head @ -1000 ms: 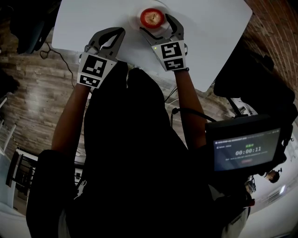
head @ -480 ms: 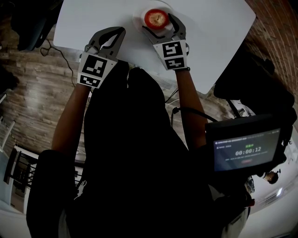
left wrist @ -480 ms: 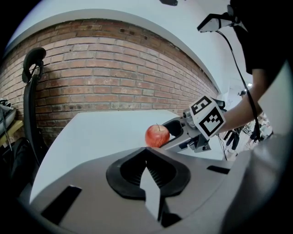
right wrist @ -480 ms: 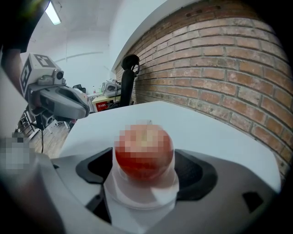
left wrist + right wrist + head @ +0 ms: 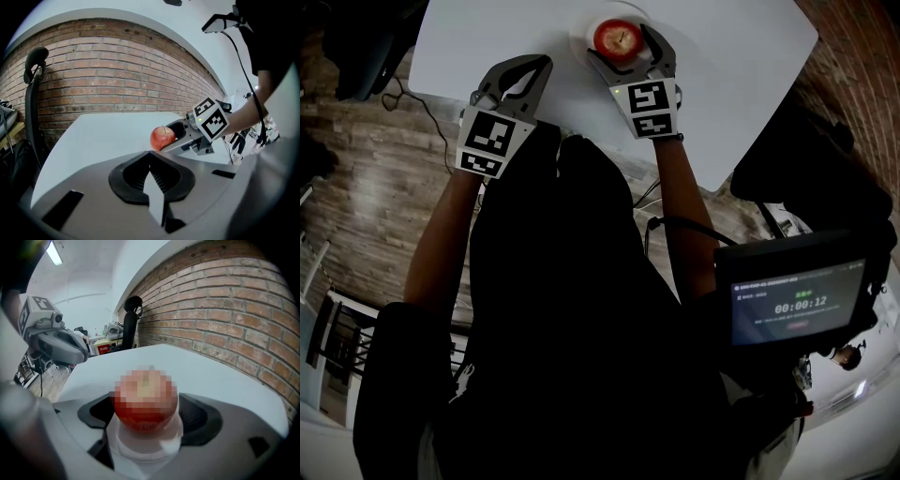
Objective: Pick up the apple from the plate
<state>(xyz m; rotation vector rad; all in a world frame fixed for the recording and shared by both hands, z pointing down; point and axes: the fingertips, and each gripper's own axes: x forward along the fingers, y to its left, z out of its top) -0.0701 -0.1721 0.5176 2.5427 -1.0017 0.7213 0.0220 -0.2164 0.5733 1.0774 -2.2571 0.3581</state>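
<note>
I see the apple point(image 5: 618, 37): red, round, glossy, a paler patch round its stem. It stands upright, stem up, in the middle of the small white plate point(image 5: 577, 30), resting on it.

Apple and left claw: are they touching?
Apart. Head view shows bare table between the left claw and the apple.

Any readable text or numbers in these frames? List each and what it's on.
"00:00:12": timer on the screen, lower right of the head view.
Smaller lines on that screen: too small to read.
Marker cubes: black-and-white square patterns only, no words.
</note>
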